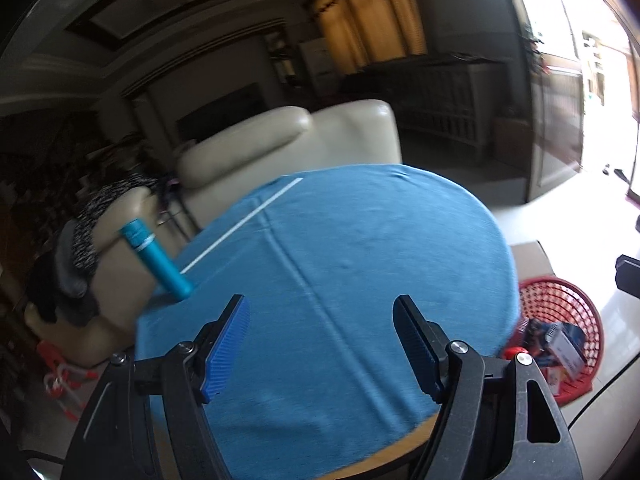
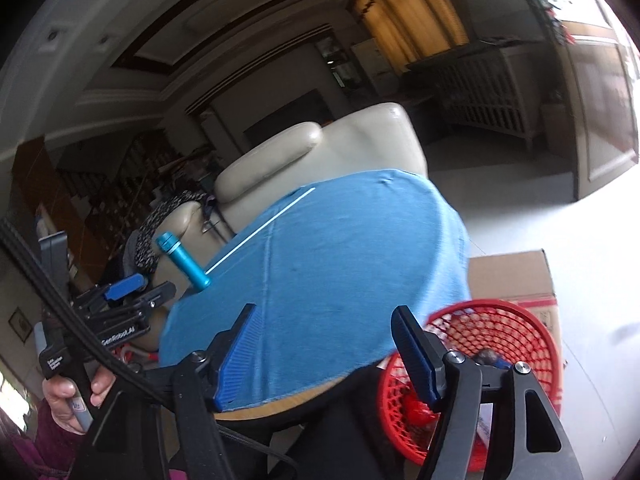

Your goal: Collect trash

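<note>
A blue-clothed round table (image 1: 360,260) stands before a cream sofa (image 1: 288,140); both grippers' fingers (image 1: 228,344) (image 2: 240,356) spread apart, empty.

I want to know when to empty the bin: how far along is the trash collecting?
Done: packaging lies in the red mesh basket. In hand: nothing; left claw and right claw are open. Left: a teal cylindrical bottle and a thin white stick on the blue tablecloth.

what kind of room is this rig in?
Most likely a home living room. A cream leather sofa sits behind a round table under a blue cloth, with yellow curtains at the back and a red trash basket on the floor beside the table.
</note>
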### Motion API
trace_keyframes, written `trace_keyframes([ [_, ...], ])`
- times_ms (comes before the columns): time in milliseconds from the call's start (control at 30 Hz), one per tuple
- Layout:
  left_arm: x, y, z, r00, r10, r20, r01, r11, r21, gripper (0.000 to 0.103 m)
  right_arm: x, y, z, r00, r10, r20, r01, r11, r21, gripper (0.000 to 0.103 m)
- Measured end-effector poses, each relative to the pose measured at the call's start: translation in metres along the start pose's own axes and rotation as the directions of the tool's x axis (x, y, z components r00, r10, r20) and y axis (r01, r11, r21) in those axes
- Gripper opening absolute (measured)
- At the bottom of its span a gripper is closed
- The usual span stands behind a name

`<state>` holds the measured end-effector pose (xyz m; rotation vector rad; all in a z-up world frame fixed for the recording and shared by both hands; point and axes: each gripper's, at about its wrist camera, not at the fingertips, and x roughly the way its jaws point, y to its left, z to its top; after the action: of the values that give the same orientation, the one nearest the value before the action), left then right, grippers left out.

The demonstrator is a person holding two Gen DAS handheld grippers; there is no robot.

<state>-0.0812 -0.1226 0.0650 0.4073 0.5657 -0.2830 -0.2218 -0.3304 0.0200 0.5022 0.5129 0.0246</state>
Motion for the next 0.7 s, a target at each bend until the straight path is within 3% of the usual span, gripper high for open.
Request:
trace_keyframes([
  [267,-0.012,0.049,-0.011,0.997,0.078,0.026,-0.075,0.992,-0.099,0.076,0.019,0.068,0.004,0.999,0.036,-0.019,-0.038,0.99,-0.135,0.072],
  [333,-0.017,0.06,-0.014,0.994,0.101,0.039,-0.096,0.988,-0.119,0.085,0.024,0.086,0.004,0.999,0.035,-0.02,-0.038,0.986,-0.164,0.073],
  [400,-0.024,0.07,-0.017,0.99,0.126,0.06,-0.117,0.984,-0.137,0.086,0.028,0.102,0.003,0.999,0.032,-0.022,-0.036,0.982,-0.188,0.073],
  [700,-0.042,0.11,-0.031,0.98,0.189,0.057,-0.174,0.963,-0.208,0.086,0.053,0.158,0.006,0.999,-0.004,-0.042,-0.005,0.973,-0.229,0.073],
])
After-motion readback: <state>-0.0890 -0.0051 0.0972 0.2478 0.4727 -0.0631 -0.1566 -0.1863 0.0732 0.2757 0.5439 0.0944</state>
